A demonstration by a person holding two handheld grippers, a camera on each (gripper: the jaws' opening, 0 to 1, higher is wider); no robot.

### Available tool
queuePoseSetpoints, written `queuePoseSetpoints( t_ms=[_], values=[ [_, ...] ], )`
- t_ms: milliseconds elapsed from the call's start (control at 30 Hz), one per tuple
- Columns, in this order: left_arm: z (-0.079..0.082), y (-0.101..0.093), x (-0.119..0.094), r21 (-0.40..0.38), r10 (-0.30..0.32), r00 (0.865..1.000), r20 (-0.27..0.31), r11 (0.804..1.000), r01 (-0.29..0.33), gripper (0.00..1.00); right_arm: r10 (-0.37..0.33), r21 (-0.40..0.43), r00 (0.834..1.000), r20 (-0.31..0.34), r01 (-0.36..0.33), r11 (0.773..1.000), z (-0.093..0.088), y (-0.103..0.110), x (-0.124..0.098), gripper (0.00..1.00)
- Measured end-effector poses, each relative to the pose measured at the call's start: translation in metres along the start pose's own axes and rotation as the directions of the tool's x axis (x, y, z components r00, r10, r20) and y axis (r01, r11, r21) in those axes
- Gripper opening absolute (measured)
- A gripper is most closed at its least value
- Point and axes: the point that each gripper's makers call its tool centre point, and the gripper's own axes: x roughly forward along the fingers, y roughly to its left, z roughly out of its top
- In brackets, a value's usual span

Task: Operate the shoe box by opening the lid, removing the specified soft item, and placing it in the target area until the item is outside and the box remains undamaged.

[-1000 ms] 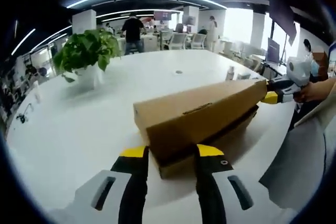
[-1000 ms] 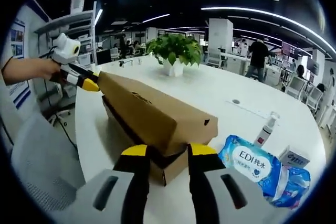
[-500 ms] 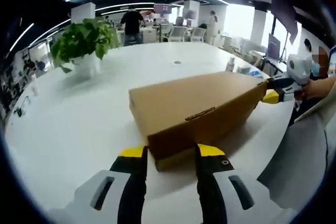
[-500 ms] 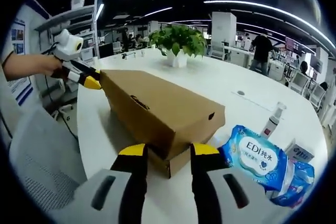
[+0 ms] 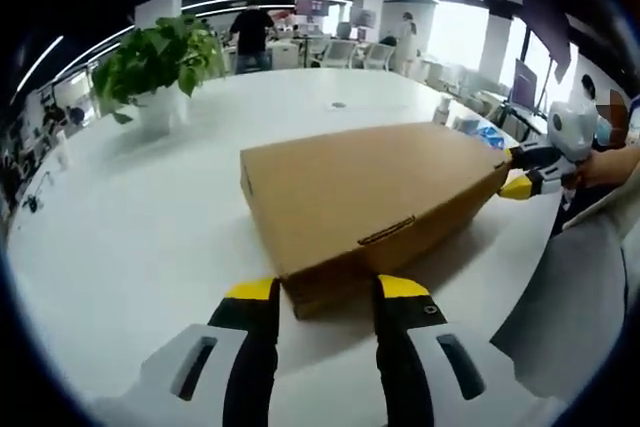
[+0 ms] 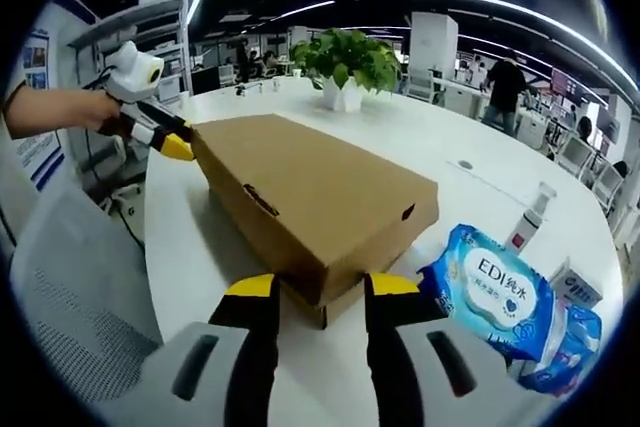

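I have 2 grippers on the shoe box, 1 at each short end, and it lies flat on the white bench with its lid down. My left gripper has its jaws spread, 1 yellow tip on each side of the near corner of the box, just beside the cardboard; I cannot tell whether they press it. My right gripper stands the same way at the opposite end, jaws spread around the near corner there.

In the left gripper view the other gripper sits at the far right end of the box, its yellow tip against the lid edge. In the right gripper view the left one comes in at the far left end, held by a hand.

By my reckoning the task is barely begun: the lid looks closed, nothing soft is out, and the box shows no crush or tear. Left to do: lift the lid, take the soft item out, and set it down on the bench.

To the right of the box lie a blue pack of wipes and a small spray bottle; a potted plant stands further off.
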Motion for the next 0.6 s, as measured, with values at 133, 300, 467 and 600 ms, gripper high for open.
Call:
queuePoseSetpoints(
  t_ms=[133, 300, 467, 600],
  values=[
    [-0.004, -0.001, 0.003, -0.008, -0.003, 1.000, -0.012, 1.000, 0.003, 0.36, 0.001, 0.004, 1.000, -0.013, -0.001, 1.000, -0.004, -0.001, 0.001, 0.31],
    [-0.006, 0.000, 0.002, -0.015, 0.000, 1.000, -0.018, 1.000, 0.000, 0.35, 0.009, 0.022, 1.000, -0.021, -0.008, 1.000, -0.008, -0.001, 0.000, 0.29],
    [-0.005, 0.001, -0.006, -0.008, 0.006, 1.000, -0.014, 1.000, -0.006, 0.34, 0.011, 0.025, 1.000, -0.006, -0.011, 1.000, -0.002, -0.001, -0.005, 0.28],
    [-0.002, 0.005, -0.014, 0.007, 0.026, 1.000, -0.003, 1.000, -0.026, 0.36, 0.016, 0.010, 1.000, 0.006, -0.016, 1.000, 0.005, -0.001, -0.010, 0.29]
  ],
)
